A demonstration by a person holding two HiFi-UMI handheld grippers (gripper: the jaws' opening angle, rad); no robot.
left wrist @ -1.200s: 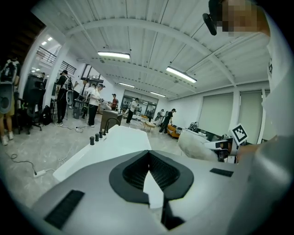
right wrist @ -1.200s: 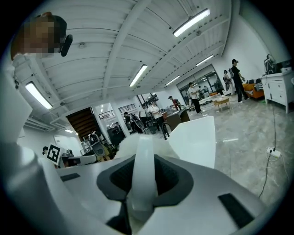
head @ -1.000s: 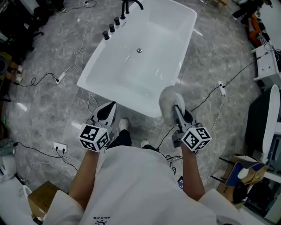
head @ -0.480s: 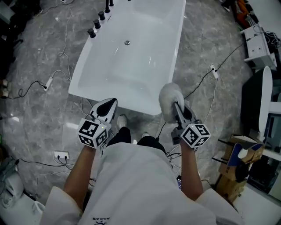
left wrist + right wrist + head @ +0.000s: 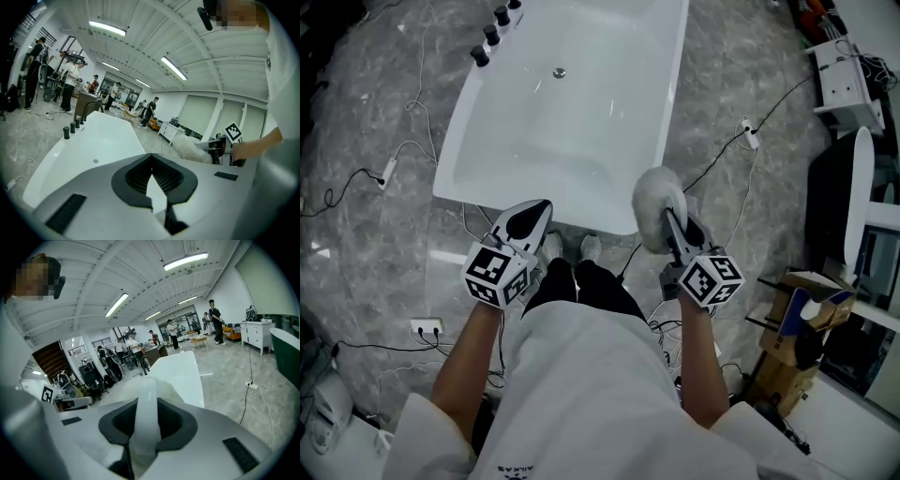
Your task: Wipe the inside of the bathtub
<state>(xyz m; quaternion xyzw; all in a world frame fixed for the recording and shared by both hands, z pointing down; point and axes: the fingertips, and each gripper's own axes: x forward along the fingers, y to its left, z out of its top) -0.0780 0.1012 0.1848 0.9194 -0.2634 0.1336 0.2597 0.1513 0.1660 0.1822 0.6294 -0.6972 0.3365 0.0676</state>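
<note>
Grey marble floor (image 5: 722,56) bears the white bathtub (image 5: 534,203), loose cables (image 5: 780,103), power strips (image 5: 748,132)

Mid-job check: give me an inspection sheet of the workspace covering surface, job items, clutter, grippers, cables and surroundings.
Surface: white bathtub, inside glossy and bare; drain visible.
Job's things: fluffy white duster, held at the tub's near right corner, not yet down in the basin.
Clutter: nothing seen in the tub; black tap knobs stand on its left rim.
Grippers: left gripper shut and empty; right gripper shut on the duster's handle.
Cables: several trail over the floor; one plug lies right of the tub, a socket strip by the person's left.
Surroundings: grey marbled floor; cardboard box at right; people standing far behind.
</note>
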